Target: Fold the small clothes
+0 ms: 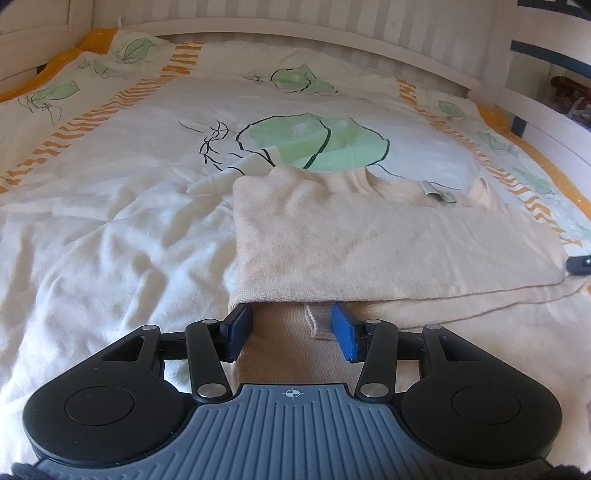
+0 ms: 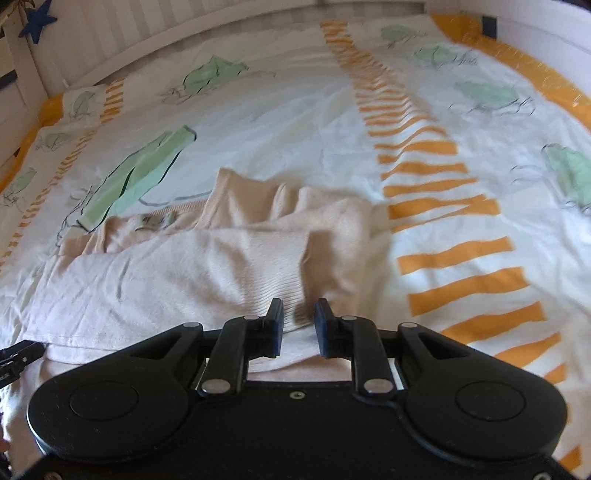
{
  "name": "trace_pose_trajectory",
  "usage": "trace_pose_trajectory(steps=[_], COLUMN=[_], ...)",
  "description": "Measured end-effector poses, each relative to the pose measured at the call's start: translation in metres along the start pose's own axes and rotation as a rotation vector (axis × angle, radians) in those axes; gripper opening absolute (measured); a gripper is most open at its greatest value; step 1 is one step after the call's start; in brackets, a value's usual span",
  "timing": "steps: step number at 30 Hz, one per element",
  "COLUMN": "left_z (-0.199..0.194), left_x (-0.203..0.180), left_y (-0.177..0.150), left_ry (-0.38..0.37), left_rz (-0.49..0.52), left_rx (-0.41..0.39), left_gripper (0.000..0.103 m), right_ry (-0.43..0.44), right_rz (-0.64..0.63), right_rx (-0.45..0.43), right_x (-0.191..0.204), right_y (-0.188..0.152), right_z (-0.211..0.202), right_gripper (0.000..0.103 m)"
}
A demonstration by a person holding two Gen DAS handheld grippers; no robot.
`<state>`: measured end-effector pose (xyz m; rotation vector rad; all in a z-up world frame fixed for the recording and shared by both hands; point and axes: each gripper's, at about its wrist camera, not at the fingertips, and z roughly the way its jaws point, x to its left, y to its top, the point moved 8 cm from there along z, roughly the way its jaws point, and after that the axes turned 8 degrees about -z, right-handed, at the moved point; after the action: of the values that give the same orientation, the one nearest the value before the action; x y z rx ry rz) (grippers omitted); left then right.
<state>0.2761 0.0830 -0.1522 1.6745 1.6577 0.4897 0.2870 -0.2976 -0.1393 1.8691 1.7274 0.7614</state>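
A beige knit sweater lies on the bed with its neck label toward the far side and one sleeve folded across its body. My left gripper hovers at the near left edge, blue pads apart, with a flat lower layer and a ribbed cuff between them. In the right wrist view the sweater lies bunched at its right shoulder. My right gripper sits over its near right part, jaws narrowly apart above the cloth, gripping nothing. Each gripper's tip shows in the other's view: the right gripper and the left gripper.
The bedspread is white with green leaf prints and orange striped bands, and is wrinkled to the left of the sweater. A white slatted bed frame closes the far side. A blue star hangs at the upper left.
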Motion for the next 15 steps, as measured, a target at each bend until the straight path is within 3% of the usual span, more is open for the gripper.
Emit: trace_pose_trajectory(steps=[3,5,9,12,15], left_z=[-0.002,-0.002,0.0,0.001,0.002], left_x=[0.001,0.0,-0.001,-0.002,-0.003], left_y=[-0.001,-0.001,-0.001,-0.001,-0.002], left_ry=[-0.002,-0.001,0.008,0.012,0.001], left_rz=[0.006,0.01,0.01,0.014,0.01], left_rx=[0.007,0.013,0.023,0.022,0.017], left_gripper=[0.047,0.047,0.048,0.049,0.056], right_ry=[-0.038,-0.044,-0.044,-0.12,-0.128], right_rz=[-0.009,-0.025,-0.048,-0.056,0.025], right_rx=[-0.032,-0.054,-0.041,0.026,0.015], right_x=[-0.004,-0.002,0.005,-0.003,-0.019], right_y=[0.002,0.006,0.01,0.001,-0.009], right_z=[-0.01,-0.014,-0.001,0.022,0.026], right_gripper=[0.038,0.053,0.055,0.057,0.067])
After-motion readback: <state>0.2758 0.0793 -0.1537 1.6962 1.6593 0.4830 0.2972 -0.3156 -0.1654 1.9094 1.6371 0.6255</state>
